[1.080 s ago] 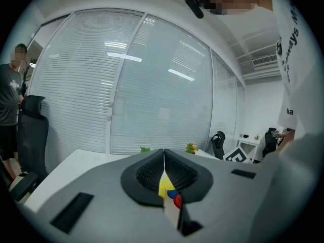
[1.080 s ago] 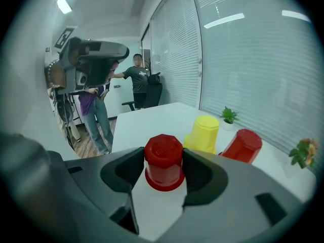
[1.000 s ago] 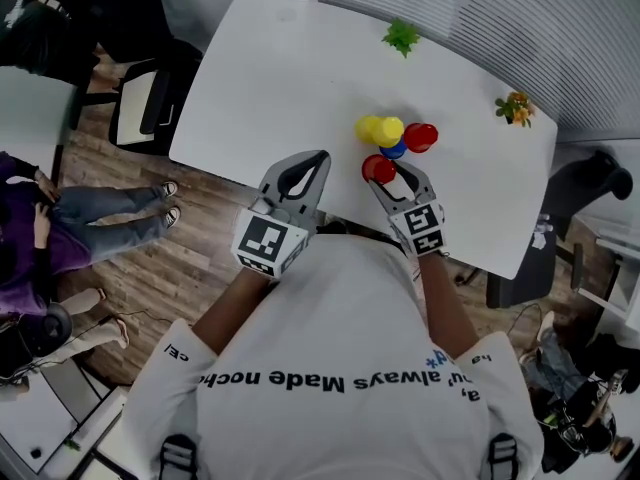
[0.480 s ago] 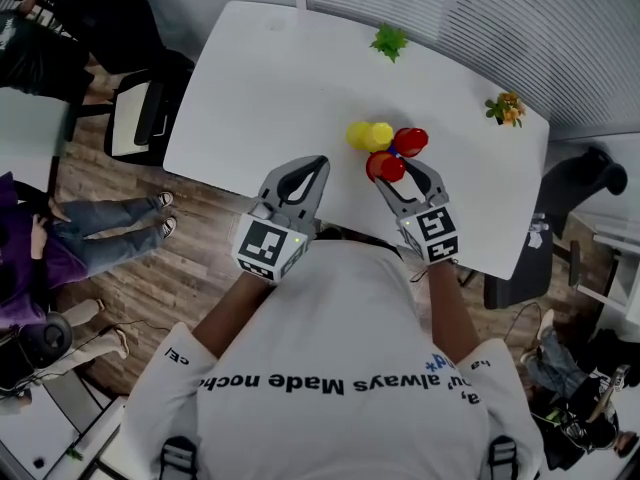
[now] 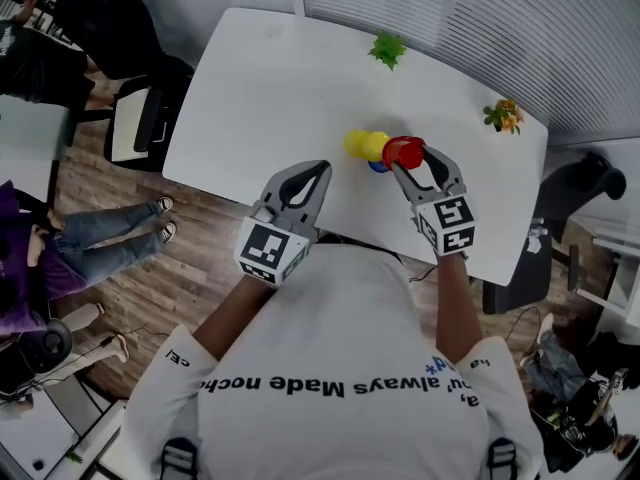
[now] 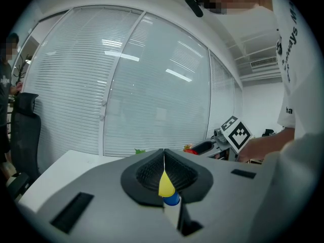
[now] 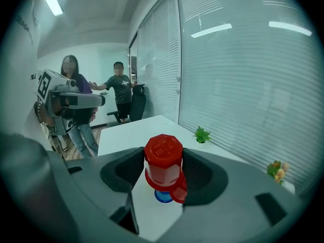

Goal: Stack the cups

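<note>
Cup (image 7: 163, 158), glossy red plastic, octagonal base up, clamped in my right gripper (image 5: 412, 158); my left gripper (image 5: 315, 168): ribbed jaws together.

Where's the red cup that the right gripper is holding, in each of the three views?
Head view: the red cup is right of centre, at the tips of the right gripper.
Left gripper view: only a small red sliver right of centre, probably the cup.
Right gripper view: centre, clamped between the jaws, base toward the camera.
Shared landmark: the green plant near the table's far edge.
</note>
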The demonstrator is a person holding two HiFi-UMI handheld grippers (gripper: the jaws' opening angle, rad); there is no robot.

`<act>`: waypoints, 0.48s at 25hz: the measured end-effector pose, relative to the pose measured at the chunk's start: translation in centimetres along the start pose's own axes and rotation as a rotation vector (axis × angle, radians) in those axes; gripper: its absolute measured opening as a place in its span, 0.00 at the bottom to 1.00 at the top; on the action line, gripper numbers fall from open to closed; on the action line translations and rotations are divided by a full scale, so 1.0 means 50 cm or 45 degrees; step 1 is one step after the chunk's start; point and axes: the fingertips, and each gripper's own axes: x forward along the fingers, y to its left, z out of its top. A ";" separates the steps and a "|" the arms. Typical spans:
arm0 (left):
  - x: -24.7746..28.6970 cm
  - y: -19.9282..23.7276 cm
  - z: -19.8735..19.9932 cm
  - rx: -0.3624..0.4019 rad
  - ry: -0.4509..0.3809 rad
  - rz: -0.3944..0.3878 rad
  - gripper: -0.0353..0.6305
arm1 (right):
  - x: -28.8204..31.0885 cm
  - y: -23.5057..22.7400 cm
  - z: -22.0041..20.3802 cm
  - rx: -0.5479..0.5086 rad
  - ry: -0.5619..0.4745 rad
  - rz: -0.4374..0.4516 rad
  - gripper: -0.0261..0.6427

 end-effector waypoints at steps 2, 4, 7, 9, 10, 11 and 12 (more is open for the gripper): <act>0.006 0.004 0.001 -0.002 0.002 0.001 0.09 | 0.009 -0.014 0.004 0.007 0.006 -0.006 0.41; 0.012 0.007 0.003 -0.002 0.002 0.003 0.09 | 0.018 -0.025 0.006 0.010 0.014 -0.008 0.41; 0.019 0.013 0.004 -0.003 0.002 0.009 0.08 | 0.030 -0.038 0.007 0.015 0.027 -0.009 0.41; 0.022 0.018 0.003 -0.007 0.003 0.014 0.09 | 0.038 -0.044 0.005 0.018 0.039 -0.011 0.41; 0.024 0.021 0.003 -0.009 0.005 0.014 0.09 | 0.042 -0.047 0.004 0.019 0.045 -0.012 0.41; 0.026 0.023 0.002 -0.010 0.007 0.015 0.09 | 0.046 -0.049 0.003 0.019 0.051 -0.012 0.41; 0.028 0.026 0.002 -0.011 0.009 0.015 0.09 | 0.050 -0.051 0.003 0.020 0.057 -0.013 0.41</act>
